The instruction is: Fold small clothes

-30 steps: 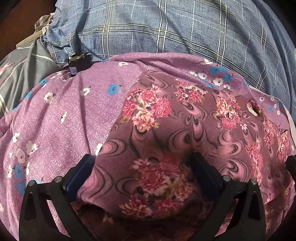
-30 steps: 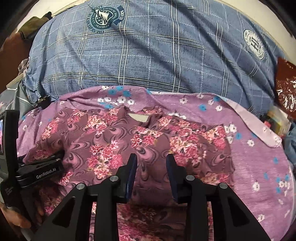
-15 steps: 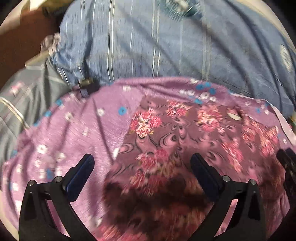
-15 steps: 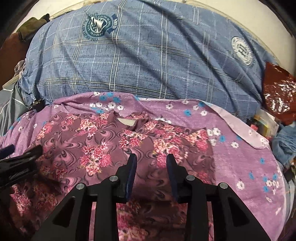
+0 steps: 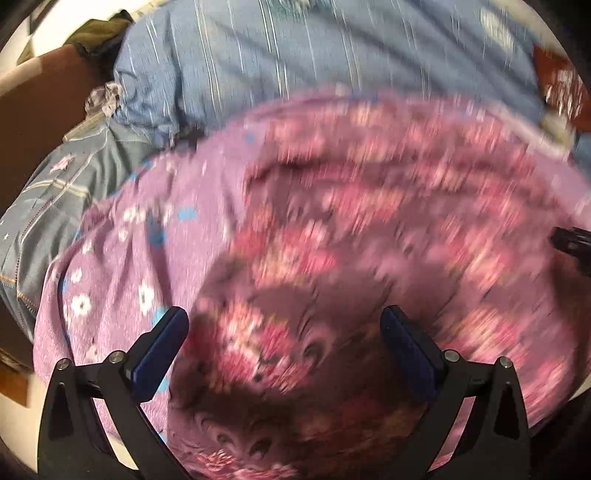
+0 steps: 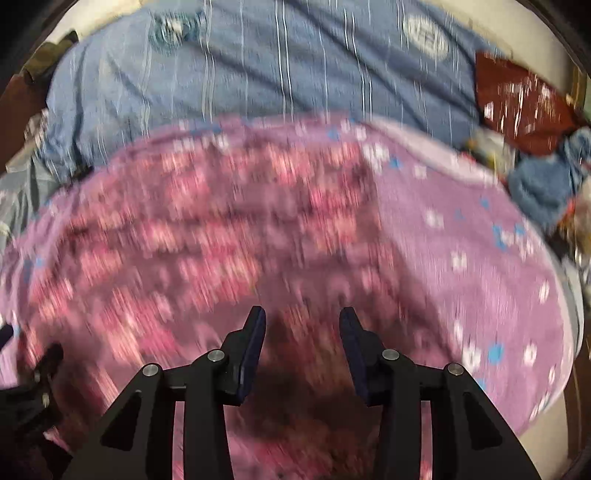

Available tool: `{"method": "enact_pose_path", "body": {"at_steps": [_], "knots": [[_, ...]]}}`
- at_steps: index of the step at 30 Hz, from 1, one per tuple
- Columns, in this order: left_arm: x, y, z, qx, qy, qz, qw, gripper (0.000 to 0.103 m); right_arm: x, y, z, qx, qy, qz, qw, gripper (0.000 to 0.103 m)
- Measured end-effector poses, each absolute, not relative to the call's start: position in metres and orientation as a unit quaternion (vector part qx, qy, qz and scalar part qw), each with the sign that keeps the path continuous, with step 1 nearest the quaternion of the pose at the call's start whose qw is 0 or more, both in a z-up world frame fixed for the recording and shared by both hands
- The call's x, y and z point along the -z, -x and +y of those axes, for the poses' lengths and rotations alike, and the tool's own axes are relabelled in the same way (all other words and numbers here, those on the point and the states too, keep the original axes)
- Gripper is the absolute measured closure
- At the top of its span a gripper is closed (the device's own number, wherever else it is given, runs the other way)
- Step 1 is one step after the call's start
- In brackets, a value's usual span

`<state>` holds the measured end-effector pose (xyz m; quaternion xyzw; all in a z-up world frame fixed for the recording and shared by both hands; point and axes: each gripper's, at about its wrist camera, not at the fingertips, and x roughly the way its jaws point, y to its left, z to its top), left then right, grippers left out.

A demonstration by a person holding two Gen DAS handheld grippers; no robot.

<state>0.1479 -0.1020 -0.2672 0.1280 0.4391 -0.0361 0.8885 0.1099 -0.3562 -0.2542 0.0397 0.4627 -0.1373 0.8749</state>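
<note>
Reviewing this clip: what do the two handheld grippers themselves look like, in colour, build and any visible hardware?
Both look alike. The left gripper and right gripper have matte black, angular frames with triangular cut-outs, small silver screws at the joints, and flat dark blue pads on the fingers. No cables, sleeves or readable markings show in these blurred views.

No text, label, brand or number is coming through legibly in either view, since motion blur is smearing every surface. On the blue checked cover (image 6: 258, 74), two round emblems are showing in the right wrist view, a teal one (image 6: 173, 27) toward the left and a white one (image 6: 424, 33) toward the right, but whatever lettering they carry is blurring past reading. In the left wrist view a pale round emblem (image 5: 496, 27) on the same cover is appearing equally unreadable.
</note>
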Motion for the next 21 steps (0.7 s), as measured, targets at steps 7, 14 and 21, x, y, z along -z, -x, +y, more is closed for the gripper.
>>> {"method": "enact_pose_path", "body": {"at_steps": [7, 14, 21], "knots": [[0.249, -0.160, -0.081, 0.045, -0.071, 0.446, 0.891, 0.000, 0.260, -0.081, -0.371, 0.105, -0.051, 0.479, 0.870, 0.054], [0.197, -0.242, -0.079, 0.004, -0.011, 0.385, 0.923, 0.000, 0.216, -0.112, -0.417, 0.113, -0.098, 0.406, 0.902, 0.054], [0.223, -0.307, -0.105, -0.009, -0.025, 0.409, 0.912, 0.000, 0.221, -0.198, -0.455, 0.112, -0.166, 0.382, 0.902, 0.078]]}}
